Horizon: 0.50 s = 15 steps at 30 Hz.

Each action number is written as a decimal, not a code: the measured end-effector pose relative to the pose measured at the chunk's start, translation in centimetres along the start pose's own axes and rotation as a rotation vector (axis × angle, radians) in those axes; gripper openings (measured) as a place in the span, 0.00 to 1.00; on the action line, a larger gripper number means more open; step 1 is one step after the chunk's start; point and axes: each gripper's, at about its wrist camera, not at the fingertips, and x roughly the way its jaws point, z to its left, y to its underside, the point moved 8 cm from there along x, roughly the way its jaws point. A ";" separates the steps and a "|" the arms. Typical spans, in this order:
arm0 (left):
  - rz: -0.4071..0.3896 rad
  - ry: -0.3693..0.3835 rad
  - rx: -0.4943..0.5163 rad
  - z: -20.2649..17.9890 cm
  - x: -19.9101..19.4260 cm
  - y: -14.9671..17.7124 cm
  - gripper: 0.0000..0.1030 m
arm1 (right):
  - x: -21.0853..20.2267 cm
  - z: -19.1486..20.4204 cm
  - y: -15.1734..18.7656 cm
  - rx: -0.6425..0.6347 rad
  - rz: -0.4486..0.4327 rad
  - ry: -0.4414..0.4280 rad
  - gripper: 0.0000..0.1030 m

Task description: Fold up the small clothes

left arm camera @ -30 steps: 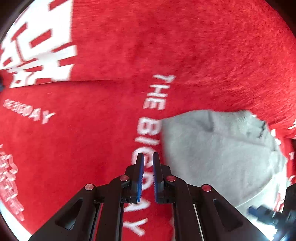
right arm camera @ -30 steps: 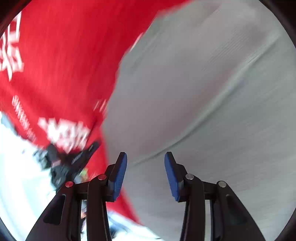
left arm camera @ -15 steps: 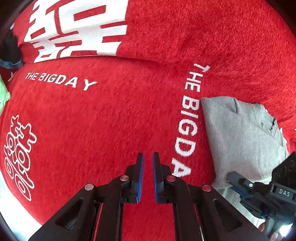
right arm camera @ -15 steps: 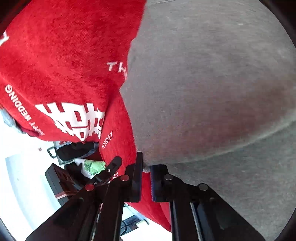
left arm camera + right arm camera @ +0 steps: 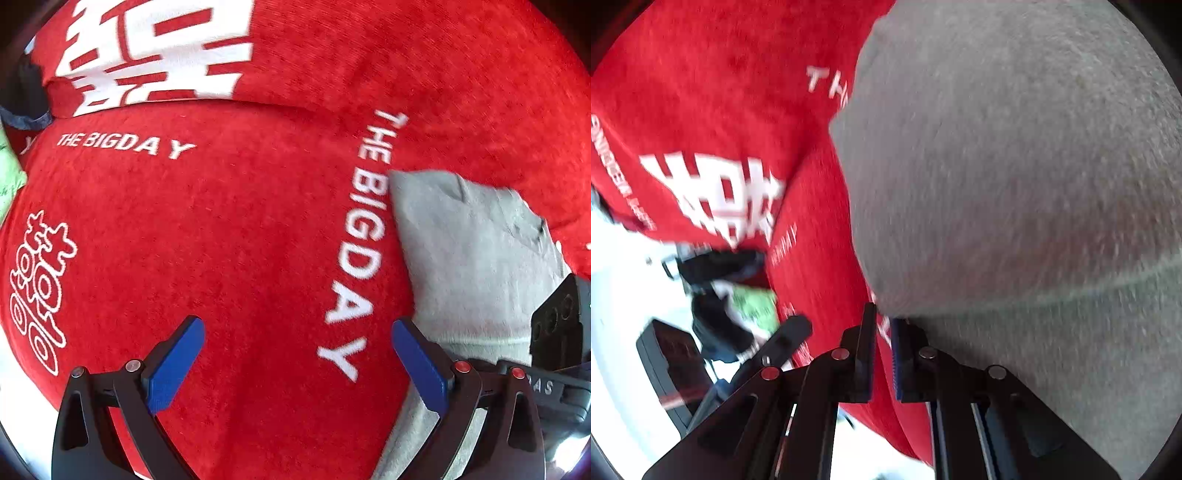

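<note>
On the red printed plush blanket (image 5: 240, 240), a fold of the small grey knit garment (image 5: 469, 258) is underway.
Right gripper (image 5: 884, 321) pinches its edge; left gripper (image 5: 297, 354), jaws just opened wide and empty, must next find a hold.

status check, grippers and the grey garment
Left gripper just opened wide, empty. Right gripper shut at the grey garment edge. Nothing blocking on the red blanket.

Red cloth (image 5: 236, 236): white "THE BIGDAY" printed twice, once under large white double-happiness emblem (image 5: 155, 48), once running down beside grey garment (image 5: 476, 258). Right gripper body (image 5: 554, 384) beyond garment: letters "AS". Right wrist view: cloth lettering blurred, only "TH" legible at garment's edge.
</note>
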 end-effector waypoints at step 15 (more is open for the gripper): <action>0.026 -0.085 0.114 -8.2 5.0 -1.3 1.00 | -23.1 -11.1 -7.2 -0.061 -0.398 0.566 0.34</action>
